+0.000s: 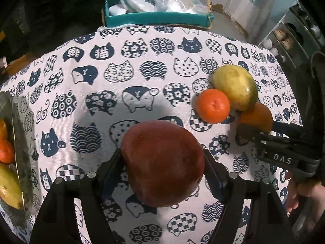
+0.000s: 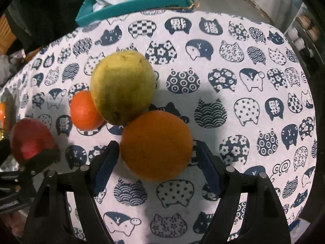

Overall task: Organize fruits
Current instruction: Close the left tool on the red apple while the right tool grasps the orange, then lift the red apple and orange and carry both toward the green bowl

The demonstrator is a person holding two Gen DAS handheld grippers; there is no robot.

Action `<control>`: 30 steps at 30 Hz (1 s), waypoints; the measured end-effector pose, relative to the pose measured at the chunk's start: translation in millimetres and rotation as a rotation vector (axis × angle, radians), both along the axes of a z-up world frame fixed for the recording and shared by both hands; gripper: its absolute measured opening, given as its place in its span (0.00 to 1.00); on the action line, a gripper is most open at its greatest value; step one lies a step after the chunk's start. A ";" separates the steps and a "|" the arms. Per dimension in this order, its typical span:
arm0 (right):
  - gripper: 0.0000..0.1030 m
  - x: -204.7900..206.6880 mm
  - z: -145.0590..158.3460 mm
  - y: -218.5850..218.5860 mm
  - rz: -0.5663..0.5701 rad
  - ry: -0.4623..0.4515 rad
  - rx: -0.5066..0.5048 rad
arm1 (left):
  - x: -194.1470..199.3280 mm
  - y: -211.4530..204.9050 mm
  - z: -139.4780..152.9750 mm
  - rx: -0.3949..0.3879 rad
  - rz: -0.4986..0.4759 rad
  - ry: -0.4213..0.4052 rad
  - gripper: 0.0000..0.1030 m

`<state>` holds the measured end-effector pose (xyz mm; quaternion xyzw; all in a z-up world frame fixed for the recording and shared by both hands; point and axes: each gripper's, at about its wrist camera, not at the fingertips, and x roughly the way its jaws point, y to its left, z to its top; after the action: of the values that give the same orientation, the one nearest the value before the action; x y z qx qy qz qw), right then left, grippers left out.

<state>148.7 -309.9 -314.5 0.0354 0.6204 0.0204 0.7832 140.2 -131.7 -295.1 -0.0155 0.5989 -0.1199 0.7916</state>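
Observation:
My left gripper (image 1: pixel 163 158) is shut on a red apple (image 1: pixel 162 162) above the cat-print tablecloth (image 1: pixel 121 61); the apple also shows at the left of the right wrist view (image 2: pixel 30 138). My right gripper (image 2: pixel 156 154) is open, with its fingers on either side of a large orange (image 2: pixel 156 145), which lies on the cloth. That orange also shows in the left wrist view (image 1: pixel 258 118). Touching it are a yellow-green pear-like fruit (image 2: pixel 121 87) and a small tangerine (image 2: pixel 85 111), also seen in the left wrist view as the pear (image 1: pixel 235 87) and tangerine (image 1: pixel 213 105).
A dark bowl (image 1: pixel 22 162) at the table's left edge holds a tangerine (image 1: pixel 6 151) and a yellow fruit (image 1: pixel 8 187). A teal box (image 1: pixel 158 18) with plastic bags stands beyond the table's far edge. Shelving stands at the right.

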 end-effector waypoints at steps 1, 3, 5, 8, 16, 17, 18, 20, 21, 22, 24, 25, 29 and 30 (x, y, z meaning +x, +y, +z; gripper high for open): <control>0.76 0.8 -1.9 0.5 0.002 0.002 -0.002 | 0.2 1.8 -0.1 0.000 0.003 0.001 0.75; 0.75 1.4 -2.7 0.3 0.001 -0.004 -0.009 | 0.7 5.8 0.2 -0.002 0.008 0.000 0.75; 0.63 2.1 -3.5 -0.2 0.003 -0.008 -0.015 | 0.4 7.2 1.1 -0.003 0.011 -0.002 0.75; 0.61 2.6 -4.7 2.5 0.004 -0.015 -0.018 | -0.7 10.2 4.4 -0.006 0.014 -0.011 0.75; 0.60 -15.3 2.2 3.4 -0.006 -0.047 -0.047 | -6.8 12.4 19.6 -0.004 0.010 -0.049 0.75; 0.60 -18.5 5.0 1.0 -0.009 -0.054 -0.045 | -7.7 12.7 22.0 -0.005 0.010 -0.055 0.75; 0.60 -20.3 8.1 0.4 -0.013 -0.062 -0.043 | -9.4 13.2 25.3 -0.004 0.009 -0.063 0.75; 0.60 -23.4 18.0 -0.4 -0.021 -0.082 -0.039 | -11.8 13.9 30.4 -0.005 0.008 -0.074 0.75; 0.60 -26.3 22.3 0.2 -0.023 -0.092 -0.037 | -13.2 14.1 33.3 -0.006 0.008 -0.080 0.75; 0.60 -30.2 28.5 0.9 -0.025 -0.107 -0.035 | -15.1 14.5 36.8 -0.007 0.007 -0.088 0.75; 0.60 -36.6 37.9 2.0 -0.027 -0.130 -0.035 | -18.3 15.1 43.2 -0.006 0.004 -0.103 0.75; 0.60 -40.9 44.6 3.3 -0.026 -0.146 -0.036 | -20.2 15.6 47.2 -0.004 0.002 -0.113 0.75; 0.60 -47.1 68.0 4.3 -0.027 -0.198 -0.032 | -27.8 17.9 63.4 -0.008 0.002 -0.152 0.75; 0.60 -44.2 73.9 2.4 -0.026 -0.210 -0.030 | -29.7 19.0 67.7 -0.010 0.002 -0.161 0.75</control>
<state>104.6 -307.5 -240.6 0.0294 0.5345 0.0046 0.8447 110.5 -112.6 -227.4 -0.0102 0.5327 -0.1230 0.8373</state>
